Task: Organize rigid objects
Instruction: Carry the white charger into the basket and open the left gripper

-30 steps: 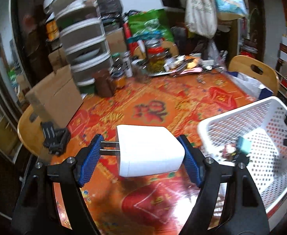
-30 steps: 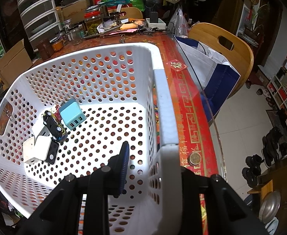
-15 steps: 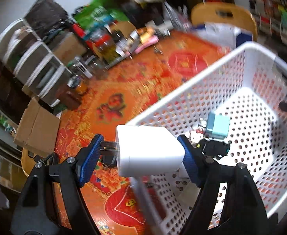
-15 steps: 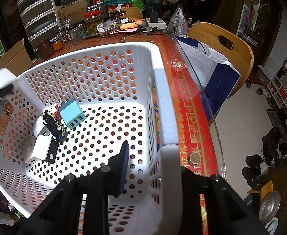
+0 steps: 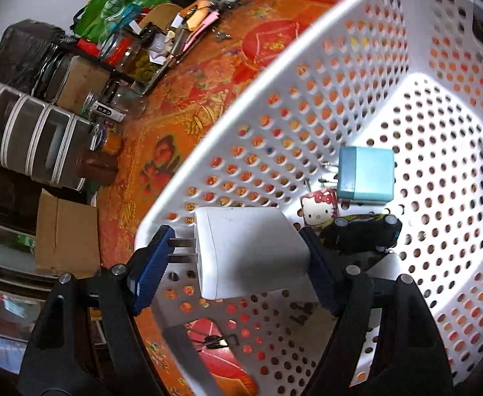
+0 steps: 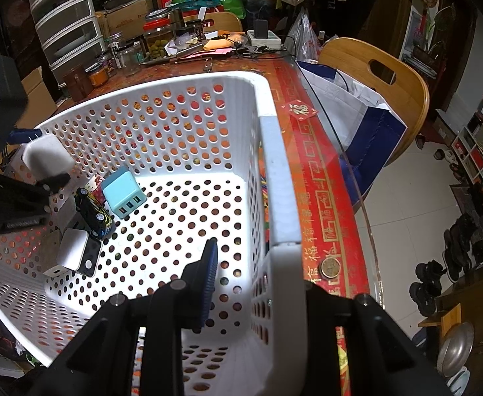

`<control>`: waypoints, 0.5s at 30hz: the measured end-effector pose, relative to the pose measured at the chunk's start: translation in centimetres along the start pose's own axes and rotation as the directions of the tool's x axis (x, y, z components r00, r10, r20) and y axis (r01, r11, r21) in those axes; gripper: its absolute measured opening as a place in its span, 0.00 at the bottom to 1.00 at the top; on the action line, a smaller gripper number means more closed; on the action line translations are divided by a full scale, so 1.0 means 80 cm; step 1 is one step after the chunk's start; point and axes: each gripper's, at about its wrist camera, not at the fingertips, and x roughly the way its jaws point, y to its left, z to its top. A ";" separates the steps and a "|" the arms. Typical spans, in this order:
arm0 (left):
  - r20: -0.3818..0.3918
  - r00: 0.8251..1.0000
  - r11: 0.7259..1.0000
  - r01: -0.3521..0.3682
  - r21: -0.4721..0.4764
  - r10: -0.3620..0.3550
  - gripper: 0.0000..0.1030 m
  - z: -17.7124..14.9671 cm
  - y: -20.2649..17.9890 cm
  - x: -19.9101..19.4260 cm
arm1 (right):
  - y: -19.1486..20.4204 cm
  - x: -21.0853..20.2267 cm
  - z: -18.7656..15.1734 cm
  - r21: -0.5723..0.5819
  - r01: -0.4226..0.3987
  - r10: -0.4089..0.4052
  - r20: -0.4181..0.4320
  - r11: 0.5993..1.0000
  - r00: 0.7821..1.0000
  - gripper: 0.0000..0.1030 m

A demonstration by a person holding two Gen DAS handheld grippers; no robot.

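The table (image 6: 310, 165), spread with a red patterned cloth, carries a white perforated basket (image 6: 276, 178) that already holds a teal charger (image 5: 365, 175), a toy car (image 5: 360, 234), a cartoon-cat item (image 5: 320, 206) and a white adapter (image 6: 73, 250). The left hand-held gripper (image 5: 234, 257) grasps a white charger (image 5: 248, 250) by prongs and base, poised over the basket's near rim; releasing it inside remains to be done. The right hand-held gripper (image 6: 258, 283) is clenched on the basket's wall, steadying it. Only the right wrist view shows the white adapter, the coin (image 6: 330, 268) and the wooden chair (image 6: 383, 76); only the left wrist view shows the charger's prongs.
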 end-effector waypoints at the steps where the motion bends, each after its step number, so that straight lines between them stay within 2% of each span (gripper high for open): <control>1: -0.013 1.000 1.000 -0.001 0.015 0.001 0.73 0.000 -0.003 0.004 | -0.001 0.000 0.001 0.000 0.001 -0.001 -0.001 1.000 1.000 0.27; 4: -0.023 0.999 0.999 0.023 0.029 -0.022 0.76 0.001 -0.005 0.008 | 0.000 0.000 0.000 0.001 0.001 -0.001 -0.001 1.000 1.000 0.27; 5: -0.041 0.999 0.998 0.019 0.052 -0.017 0.80 0.001 -0.009 0.013 | -0.001 0.000 0.000 0.000 0.002 -0.002 -0.002 1.000 1.000 0.27; 7: -0.077 0.997 0.995 0.020 0.101 -0.012 0.81 0.000 -0.018 0.023 | 0.000 0.001 0.001 -0.002 0.002 -0.002 -0.005 1.000 1.000 0.27; 9: -0.059 0.998 0.993 -0.001 0.117 0.008 0.81 -0.001 -0.022 0.021 | -0.001 0.001 0.001 -0.002 0.002 -0.002 -0.005 1.000 1.000 0.27; 11: 0.005 1.000 0.996 -0.010 0.089 0.010 0.81 -0.006 -0.009 0.000 | -0.001 0.001 0.001 -0.002 -0.001 0.001 -0.005 1.000 1.000 0.27; 12: 0.075 0.997 0.999 0.013 0.030 -0.015 0.81 -0.013 0.013 -0.024 | -0.001 0.001 0.000 -0.001 -0.001 0.001 -0.006 1.000 1.000 0.27; 13: 0.112 0.993 0.999 0.037 -0.012 -0.035 0.82 -0.019 0.030 -0.040 | -0.001 0.001 0.001 -0.001 -0.001 0.001 -0.008 1.000 1.000 0.27; 15: 0.225 0.971 0.983 0.119 -0.139 -0.086 0.89 -0.047 0.086 -0.079 | -0.001 0.001 0.001 -0.002 0.003 -0.003 -0.012 1.000 1.000 0.27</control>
